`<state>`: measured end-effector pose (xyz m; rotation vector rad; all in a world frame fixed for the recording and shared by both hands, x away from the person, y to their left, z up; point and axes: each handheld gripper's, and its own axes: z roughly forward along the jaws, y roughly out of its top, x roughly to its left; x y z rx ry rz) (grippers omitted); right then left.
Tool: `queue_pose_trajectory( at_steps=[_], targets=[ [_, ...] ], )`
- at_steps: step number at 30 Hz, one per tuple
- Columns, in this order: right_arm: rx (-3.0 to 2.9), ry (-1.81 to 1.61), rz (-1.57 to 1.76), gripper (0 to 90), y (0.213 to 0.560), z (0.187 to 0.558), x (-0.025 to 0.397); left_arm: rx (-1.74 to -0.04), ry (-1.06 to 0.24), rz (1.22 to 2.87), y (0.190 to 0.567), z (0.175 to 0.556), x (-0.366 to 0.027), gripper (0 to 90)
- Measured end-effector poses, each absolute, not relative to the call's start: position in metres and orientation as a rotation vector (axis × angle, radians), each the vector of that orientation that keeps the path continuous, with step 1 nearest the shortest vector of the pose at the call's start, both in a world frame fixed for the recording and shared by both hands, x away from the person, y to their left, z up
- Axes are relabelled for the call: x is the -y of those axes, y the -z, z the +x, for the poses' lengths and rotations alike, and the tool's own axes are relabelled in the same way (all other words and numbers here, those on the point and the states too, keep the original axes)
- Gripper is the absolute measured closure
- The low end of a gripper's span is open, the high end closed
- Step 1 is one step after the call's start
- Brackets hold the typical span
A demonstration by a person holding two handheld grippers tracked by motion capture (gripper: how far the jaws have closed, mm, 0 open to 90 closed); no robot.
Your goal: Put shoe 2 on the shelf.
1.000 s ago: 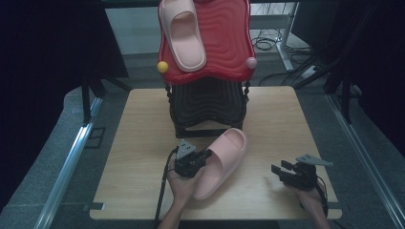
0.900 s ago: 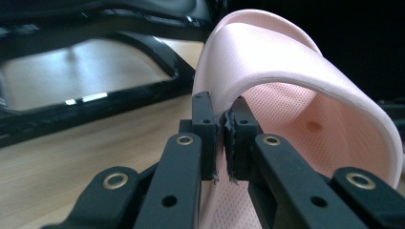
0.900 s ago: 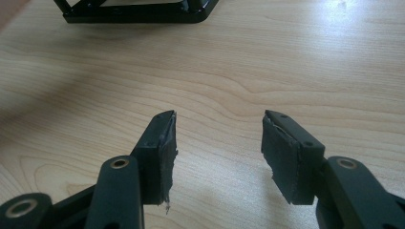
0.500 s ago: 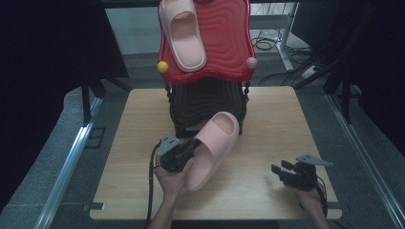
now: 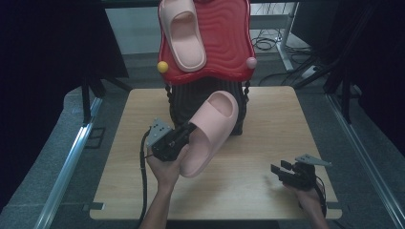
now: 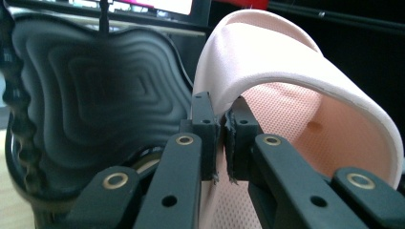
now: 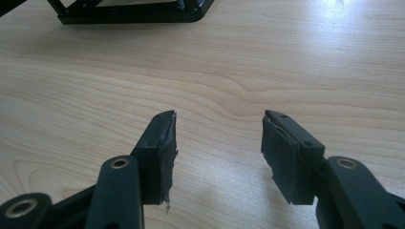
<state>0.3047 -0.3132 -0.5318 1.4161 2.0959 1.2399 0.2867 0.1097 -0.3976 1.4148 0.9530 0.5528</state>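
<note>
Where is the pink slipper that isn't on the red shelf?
In the high view, the pink slipper is held by the left gripper, in front of the black rack.

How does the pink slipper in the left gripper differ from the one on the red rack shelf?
The held slipper is clamped by its strap edge in the left gripper and hangs above the table; the shelf slipper lies untouched on the red shelf. The held one tilts, its toe toward the rack; the shelf one lies flat, sole down. Both are the same pale pink slide style.
</note>
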Motion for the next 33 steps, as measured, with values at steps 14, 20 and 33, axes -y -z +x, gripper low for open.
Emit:
queue_pose_trajectory(
  at_steps=[14, 20, 33],
  targets=[
    [-2.094, -1.242, 1.419, 46.2, 0.532, 0.305, 0.315, -0.926, -0.597, 1.373, 0.36, 0.303, -0.1, 84.7],
    [-2.086, -1.247, 1.419, 46.2, 0.531, 0.305, 0.317, -0.9, -0.637, 1.34, 0.331, 0.312, -0.094, 84.7],
    [-2.074, -1.246, 1.422, 46.2, 0.531, 0.305, 0.323, -0.881, -0.667, 1.288, 0.276, 0.344, -0.083, 84.8]
  ],
)
